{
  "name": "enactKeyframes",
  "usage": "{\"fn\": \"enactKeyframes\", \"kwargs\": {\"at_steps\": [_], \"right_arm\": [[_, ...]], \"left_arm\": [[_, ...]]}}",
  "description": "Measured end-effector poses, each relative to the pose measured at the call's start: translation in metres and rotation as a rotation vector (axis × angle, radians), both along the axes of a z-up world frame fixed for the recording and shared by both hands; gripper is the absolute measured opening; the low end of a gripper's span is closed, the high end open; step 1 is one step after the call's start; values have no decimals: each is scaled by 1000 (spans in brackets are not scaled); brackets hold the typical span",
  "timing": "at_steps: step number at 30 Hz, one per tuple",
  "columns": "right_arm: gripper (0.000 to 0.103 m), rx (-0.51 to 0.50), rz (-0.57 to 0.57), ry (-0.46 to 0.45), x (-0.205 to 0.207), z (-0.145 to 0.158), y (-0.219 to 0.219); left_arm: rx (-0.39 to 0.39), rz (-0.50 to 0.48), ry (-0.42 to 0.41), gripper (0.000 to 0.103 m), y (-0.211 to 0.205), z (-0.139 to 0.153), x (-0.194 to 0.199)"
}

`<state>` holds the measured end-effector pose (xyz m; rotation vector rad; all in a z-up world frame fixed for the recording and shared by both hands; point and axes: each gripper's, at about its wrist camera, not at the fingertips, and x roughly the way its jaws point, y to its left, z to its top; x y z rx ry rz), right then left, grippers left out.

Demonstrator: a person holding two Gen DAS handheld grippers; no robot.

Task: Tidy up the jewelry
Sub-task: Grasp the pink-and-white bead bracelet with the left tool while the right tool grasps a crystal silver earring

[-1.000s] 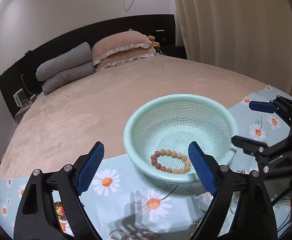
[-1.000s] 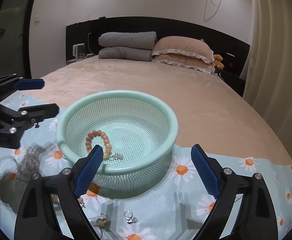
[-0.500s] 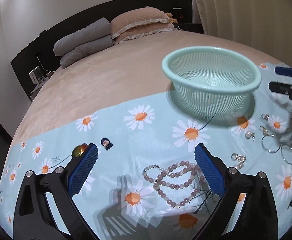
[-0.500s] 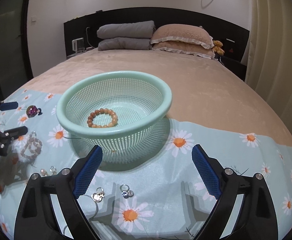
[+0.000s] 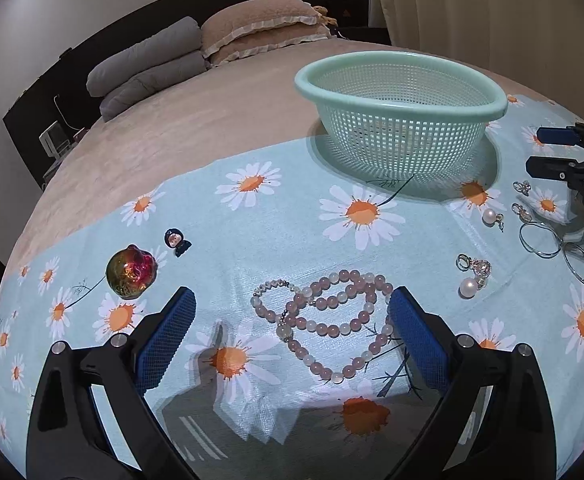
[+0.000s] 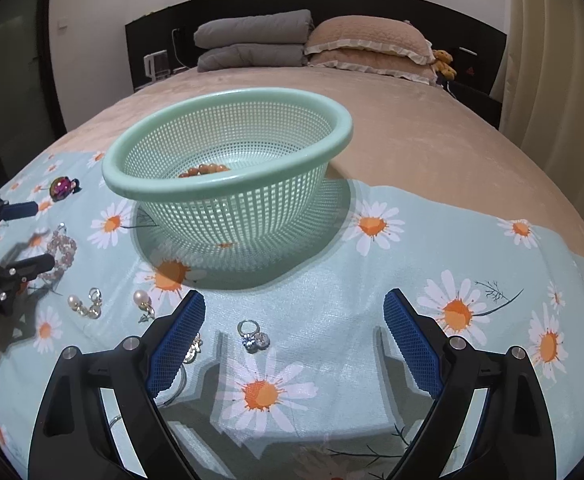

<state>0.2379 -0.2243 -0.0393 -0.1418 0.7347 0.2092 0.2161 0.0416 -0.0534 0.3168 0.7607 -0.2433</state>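
A mint green mesh basket (image 5: 399, 92) (image 6: 228, 184) stands on a daisy-print cloth (image 5: 292, 232) on the bed. An orange bead bracelet (image 6: 204, 170) lies inside it. My left gripper (image 5: 292, 332) is open, low over a pink bead necklace (image 5: 327, 320) that lies between its fingers. My right gripper (image 6: 293, 328) is open and empty, just above a small ring (image 6: 254, 334). Pearl earrings (image 5: 471, 280) (image 6: 84, 304), hoop earrings (image 5: 551, 244), an iridescent brooch (image 5: 130, 274) (image 6: 62, 188) and a small dark charm (image 5: 176, 242) lie loose on the cloth.
The beige bedspread (image 5: 172, 128) stretches behind the cloth. Grey and beige pillows (image 6: 292, 44) lie against a dark headboard. Curtains (image 6: 563, 60) hang at the right. The right gripper shows at the right edge of the left wrist view (image 5: 563, 156).
My left gripper has moved back from the basket and down over the pink bead necklace. My right gripper has dropped lower in front of the basket. Both stay open.
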Motion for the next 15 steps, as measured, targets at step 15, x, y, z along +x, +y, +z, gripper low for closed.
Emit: {"fn": "enactKeyframes", "kwargs": {"at_steps": [15], "right_arm": [[95,-48,-1,129,16,-33,8]], "left_arm": [[-89,73,108,99,15,-23,21]]}}
